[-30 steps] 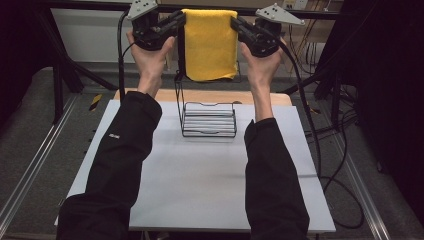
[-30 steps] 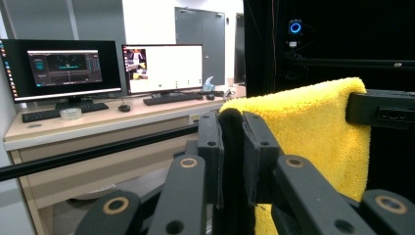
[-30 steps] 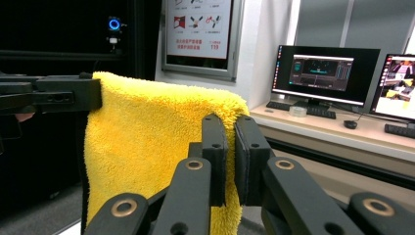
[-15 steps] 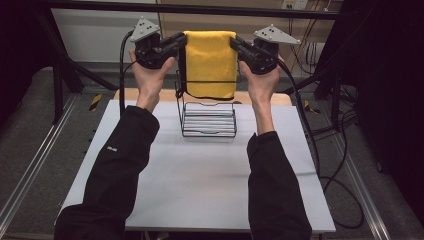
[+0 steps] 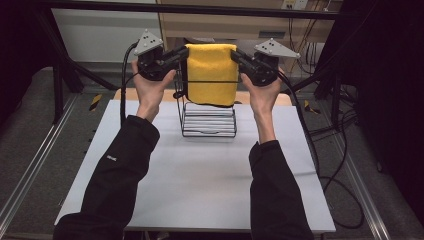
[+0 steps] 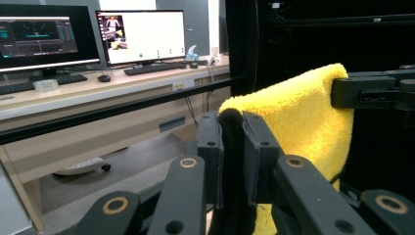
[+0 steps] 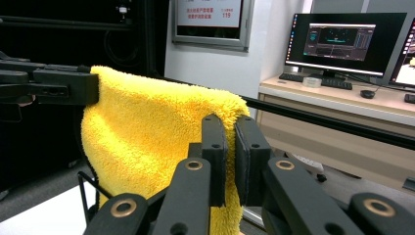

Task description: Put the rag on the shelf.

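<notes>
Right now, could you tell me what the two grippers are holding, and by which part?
A yellow towel, folded over: the left gripper pinches one top corner and the right gripper the other, above the wire rack.

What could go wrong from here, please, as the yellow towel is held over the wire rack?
1. The yellow towel is pinched only at its top corners by the left tool and the right tool; a corner might slip out.
2. Its hanging lower edge sits close to the wire rack, so it could bunch on the rack's top bar instead of draping evenly.
3. The rack looks light; a snagged towel might tip or drag it across the white table.
</notes>
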{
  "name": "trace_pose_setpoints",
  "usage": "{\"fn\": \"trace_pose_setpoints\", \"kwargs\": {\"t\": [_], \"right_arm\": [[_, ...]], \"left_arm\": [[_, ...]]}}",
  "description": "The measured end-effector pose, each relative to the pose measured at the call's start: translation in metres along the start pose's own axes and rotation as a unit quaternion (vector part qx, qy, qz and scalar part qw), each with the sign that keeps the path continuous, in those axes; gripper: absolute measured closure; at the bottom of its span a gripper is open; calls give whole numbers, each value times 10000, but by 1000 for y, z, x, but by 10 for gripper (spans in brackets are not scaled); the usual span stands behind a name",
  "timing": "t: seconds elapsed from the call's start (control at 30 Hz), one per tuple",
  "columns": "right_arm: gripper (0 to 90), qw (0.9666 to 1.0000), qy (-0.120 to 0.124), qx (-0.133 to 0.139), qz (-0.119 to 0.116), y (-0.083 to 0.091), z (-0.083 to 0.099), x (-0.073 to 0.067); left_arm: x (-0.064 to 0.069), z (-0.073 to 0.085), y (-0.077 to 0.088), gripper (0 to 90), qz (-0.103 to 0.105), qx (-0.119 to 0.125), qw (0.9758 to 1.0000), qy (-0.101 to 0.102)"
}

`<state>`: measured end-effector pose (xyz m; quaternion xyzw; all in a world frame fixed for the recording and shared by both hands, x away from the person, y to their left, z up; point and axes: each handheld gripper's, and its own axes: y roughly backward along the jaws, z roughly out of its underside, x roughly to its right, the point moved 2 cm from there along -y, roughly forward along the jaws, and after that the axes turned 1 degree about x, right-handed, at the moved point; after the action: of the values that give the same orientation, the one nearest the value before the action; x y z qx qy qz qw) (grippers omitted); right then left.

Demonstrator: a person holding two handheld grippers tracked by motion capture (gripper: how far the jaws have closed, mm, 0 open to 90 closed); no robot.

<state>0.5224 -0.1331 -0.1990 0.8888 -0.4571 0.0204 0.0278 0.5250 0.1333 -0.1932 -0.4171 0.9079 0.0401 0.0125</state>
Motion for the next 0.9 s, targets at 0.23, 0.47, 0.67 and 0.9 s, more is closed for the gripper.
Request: {"fn": "trace_pose_setpoints", "kwargs": {"t": [0.23,0.47,0.67,0.9], "right_arm": [[842,9999,116,-38,-46,7,1,-7],[842,9996,199,-188,-111,16,2,-16],[841,9993,177,-300,-159,24,9,-22],[841,9986,82,-458,-245,32,22,-25]], "left_arm": [[5,4,10,791,78,-70,9999,39],[11,8,18,790,147,-231,9996,-1],[19,15,24,786,167,-424,9990,-36],[29,30,29,783,218,-569,9981,-43]]}}
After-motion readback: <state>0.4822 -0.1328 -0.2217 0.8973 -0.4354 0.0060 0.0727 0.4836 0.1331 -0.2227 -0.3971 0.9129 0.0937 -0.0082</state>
